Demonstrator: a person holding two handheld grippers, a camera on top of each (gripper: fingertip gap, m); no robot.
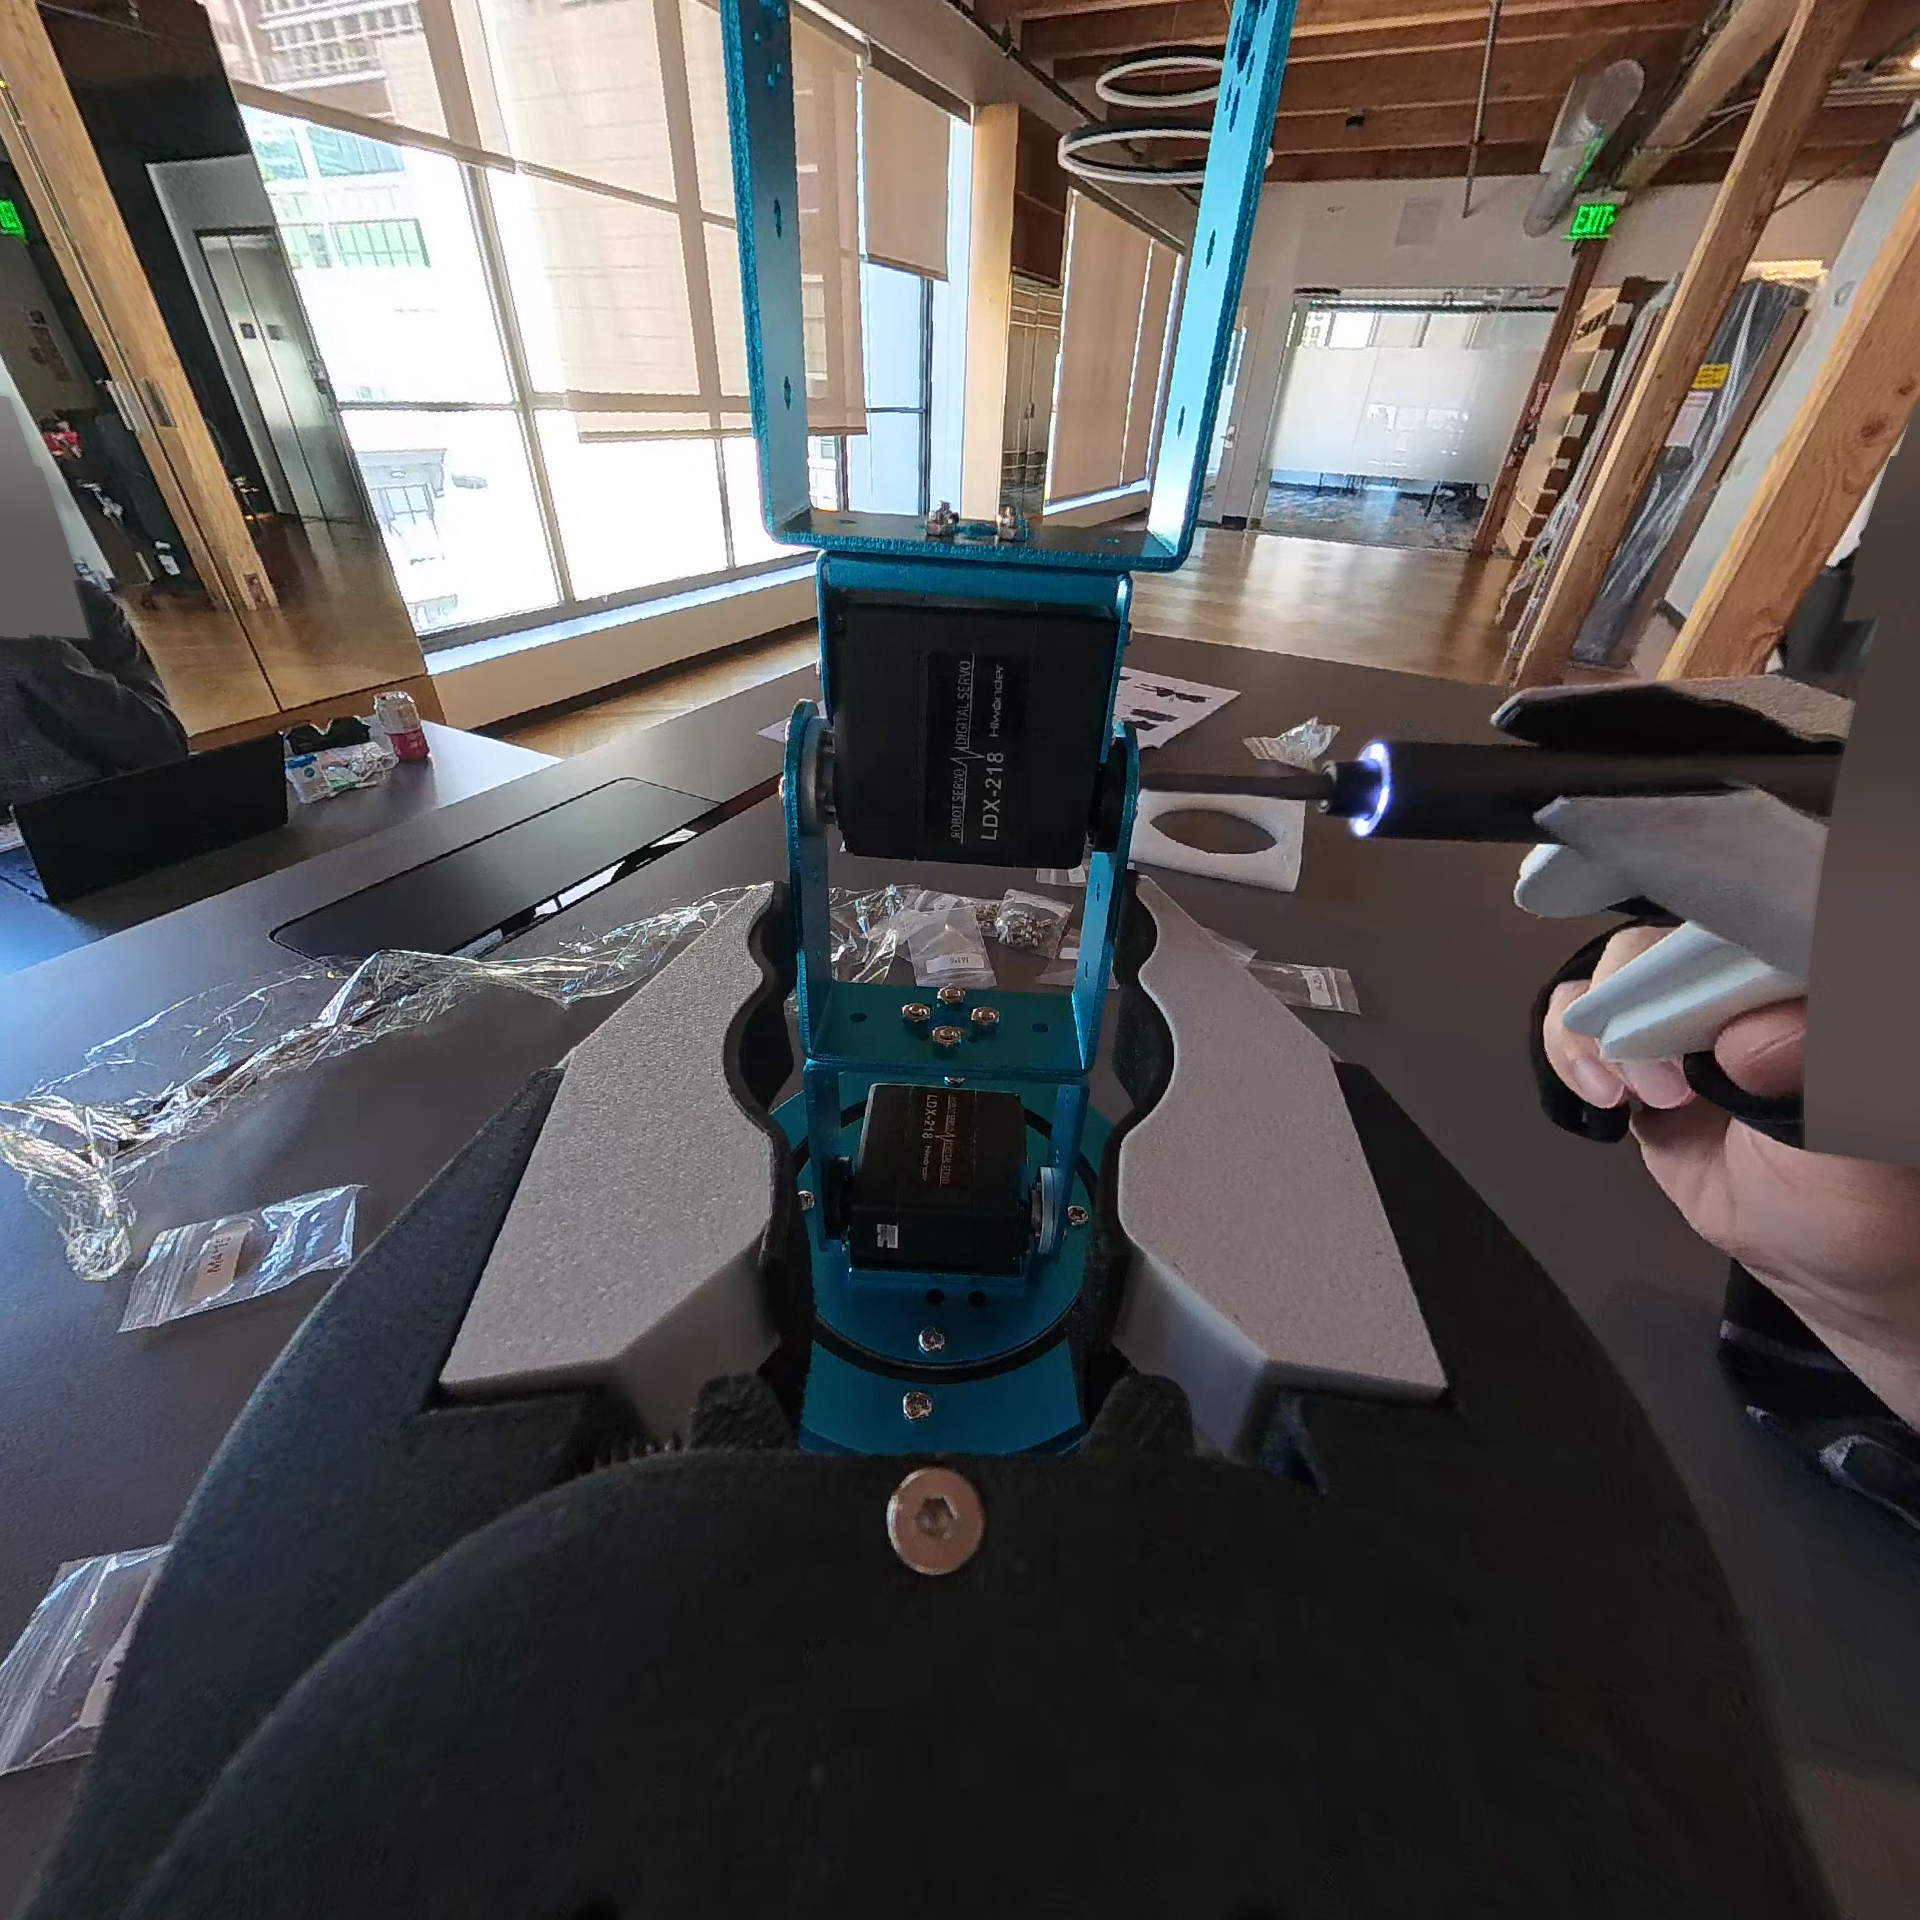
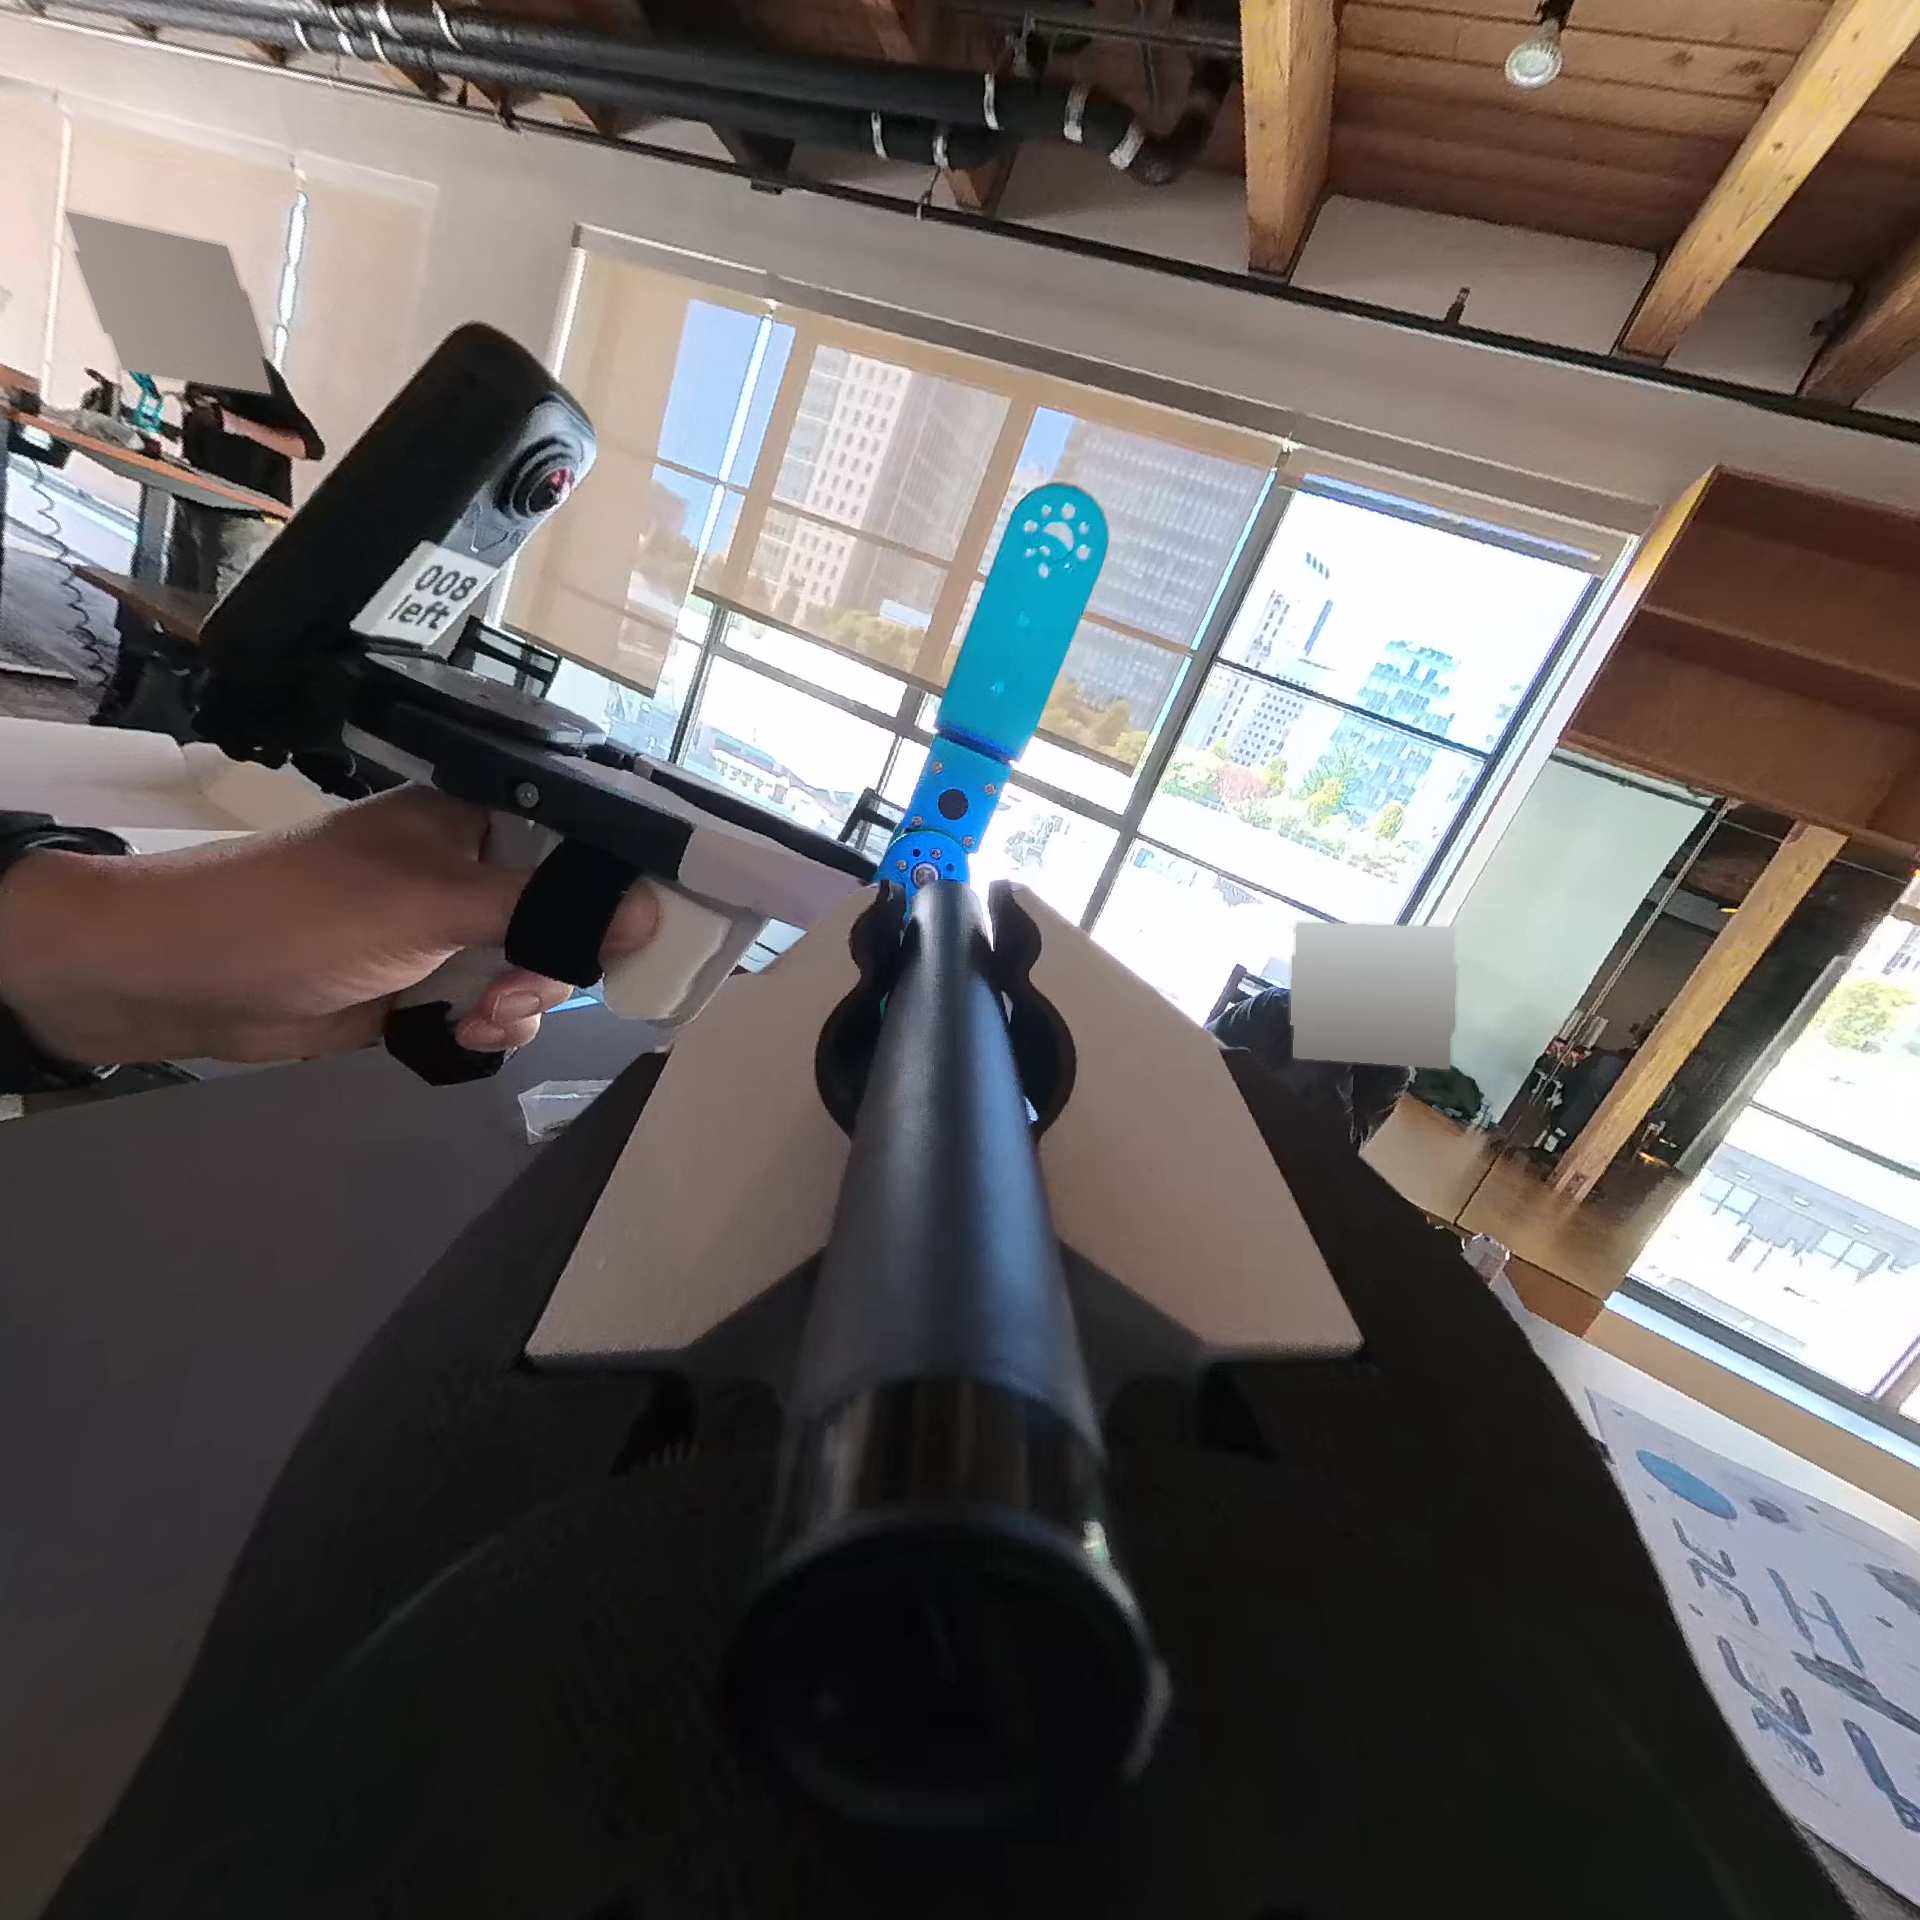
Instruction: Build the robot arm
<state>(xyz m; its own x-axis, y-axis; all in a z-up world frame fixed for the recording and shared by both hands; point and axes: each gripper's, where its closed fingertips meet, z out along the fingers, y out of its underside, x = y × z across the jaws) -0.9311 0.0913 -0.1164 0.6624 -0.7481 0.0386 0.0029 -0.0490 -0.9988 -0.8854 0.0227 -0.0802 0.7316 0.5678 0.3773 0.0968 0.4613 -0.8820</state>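
A blue metal robot arm (image 1: 971, 582) with two black servos (image 1: 971, 748) stands upright on its round blue base (image 1: 914, 1392) on a dark table (image 1: 1455, 1091). My left gripper (image 1: 951, 935) is shut on the arm's lower bracket, one grey finger on each side. My right gripper (image 1: 1517, 800) comes in from the right, shut on a black electric screwdriver (image 1: 1475, 795) with a lit ring. Its bit touches the right side of the upper servo joint. In the right wrist view the right gripper (image 2: 935, 904) holds the screwdriver (image 2: 935, 1195) pointed at the blue arm (image 2: 1023, 644). The hand-held left gripper (image 2: 769, 878) is at the left.
Crumpled clear wrap (image 1: 312, 1018) and small bags of screws (image 1: 239, 1257) lie left of the arm, with more bags (image 1: 1029, 925) behind it. A white foam piece with a hole (image 1: 1216, 842) lies behind right. A printed sheet (image 2: 1766, 1662) lies at the right. A soda can (image 1: 400, 727) stands far left.
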